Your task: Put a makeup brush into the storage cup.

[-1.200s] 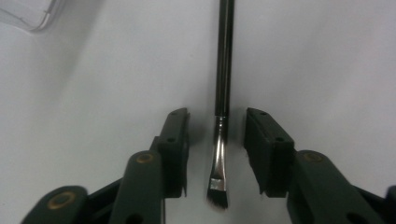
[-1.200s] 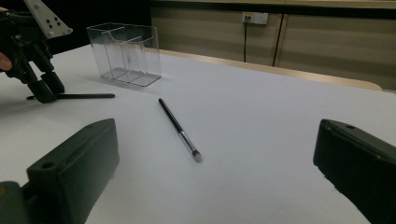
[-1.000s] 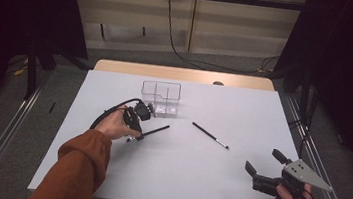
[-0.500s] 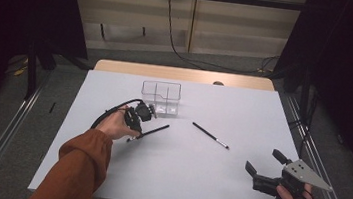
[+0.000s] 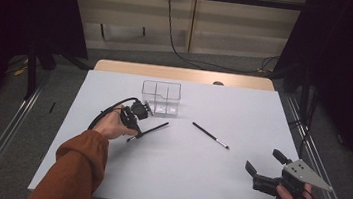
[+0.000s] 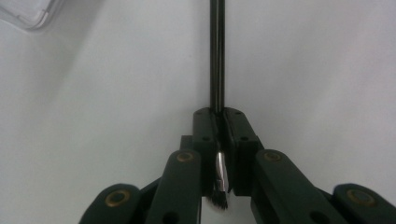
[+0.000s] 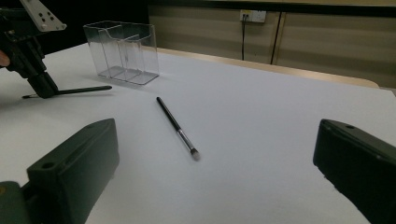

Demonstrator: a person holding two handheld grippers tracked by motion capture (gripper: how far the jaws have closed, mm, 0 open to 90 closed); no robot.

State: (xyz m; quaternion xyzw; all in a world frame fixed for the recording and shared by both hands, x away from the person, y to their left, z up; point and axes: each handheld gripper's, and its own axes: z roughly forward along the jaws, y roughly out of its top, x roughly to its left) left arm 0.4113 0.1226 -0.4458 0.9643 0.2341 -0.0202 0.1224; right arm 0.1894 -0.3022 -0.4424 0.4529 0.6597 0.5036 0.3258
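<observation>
Brush between wide-apart gripper jaws

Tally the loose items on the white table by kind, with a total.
Makeup brushes: 2, one clamped in the left gripper, one lying free mid-table
Clear compartment organisers: 1
Total: 3

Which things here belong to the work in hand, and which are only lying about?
In use:
left tool, shut on thin black makeup brush
clear plastic three-compartment organiser

Lying about:
second black brush with silver ferrule
right tool, open, idle
</observation>
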